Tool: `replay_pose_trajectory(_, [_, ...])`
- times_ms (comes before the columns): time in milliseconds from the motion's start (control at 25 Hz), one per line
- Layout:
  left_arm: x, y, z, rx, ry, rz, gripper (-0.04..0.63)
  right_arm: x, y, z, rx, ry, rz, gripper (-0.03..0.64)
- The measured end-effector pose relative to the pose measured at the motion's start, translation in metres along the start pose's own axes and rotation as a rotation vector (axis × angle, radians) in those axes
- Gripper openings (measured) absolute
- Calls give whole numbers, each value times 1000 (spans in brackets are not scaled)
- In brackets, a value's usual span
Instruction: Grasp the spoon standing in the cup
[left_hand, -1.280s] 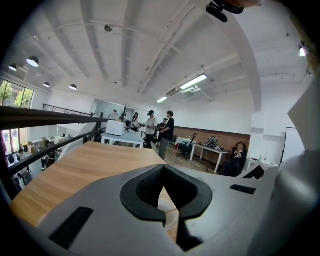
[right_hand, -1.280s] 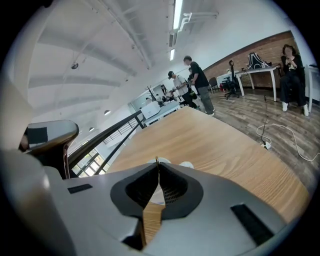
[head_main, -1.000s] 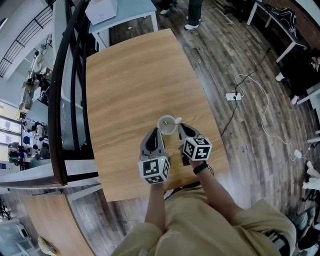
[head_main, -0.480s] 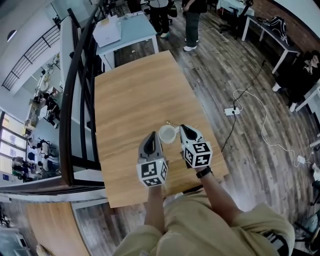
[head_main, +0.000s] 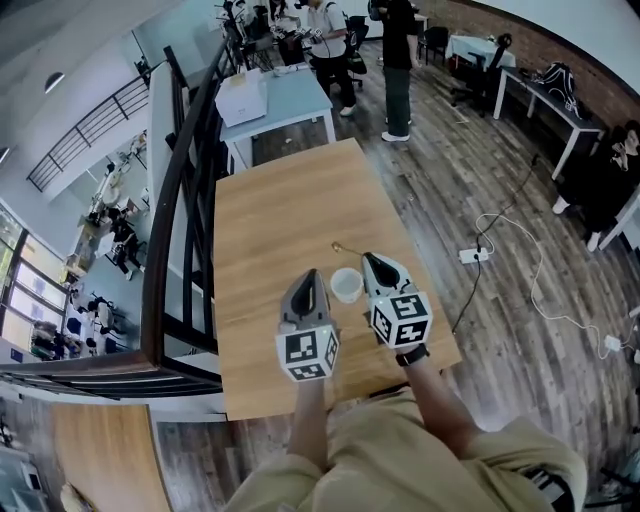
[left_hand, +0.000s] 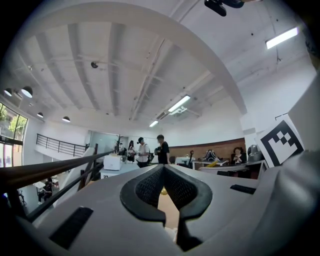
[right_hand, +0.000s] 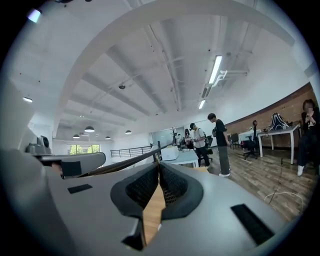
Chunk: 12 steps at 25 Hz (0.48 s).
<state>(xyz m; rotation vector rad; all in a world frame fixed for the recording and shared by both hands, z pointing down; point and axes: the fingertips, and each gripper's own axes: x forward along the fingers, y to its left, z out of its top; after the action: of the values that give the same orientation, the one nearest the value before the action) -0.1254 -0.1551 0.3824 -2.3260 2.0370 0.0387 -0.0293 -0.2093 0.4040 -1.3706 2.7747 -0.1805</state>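
Note:
A white cup (head_main: 346, 284) stands on the wooden table (head_main: 270, 220), between my two grippers. The small gold spoon (head_main: 345, 248) is out of the cup, just beyond it, bowl to the left. Its thin handle runs to the tip of my right gripper (head_main: 367, 258), which looks shut on it. In the right gripper view the jaws (right_hand: 159, 164) meet and the spoon is hidden behind them. My left gripper (head_main: 311, 273) is shut on nothing, left of the cup. Its own view (left_hand: 163, 168) shows a gold speck of the spoon (left_hand: 162, 191) through the gap under the closed tips.
A dark railing (head_main: 180, 210) runs along the table's left side. Beyond the far edge stands a pale blue table (head_main: 290, 105) with a white box (head_main: 241, 96), and people stand near it. A white cable and a power strip (head_main: 471, 255) lie on the floor to the right.
The spoon stood in the cup a second ago; now it is outside, beyond the rim, at my right gripper's tip. Both grippers sit further forward beside the cup, and the head view has tilted up.

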Motion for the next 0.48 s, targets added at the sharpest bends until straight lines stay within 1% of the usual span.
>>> replay_pose_trajectory(200, [-13,-2,16,21,-30,1,2,-15,17,19,-57,-34,13,17])
replay_pose_trajectory(480, [-26,3,19,15,-40,17,2,-31,21,30,-88,-54,-2,17])
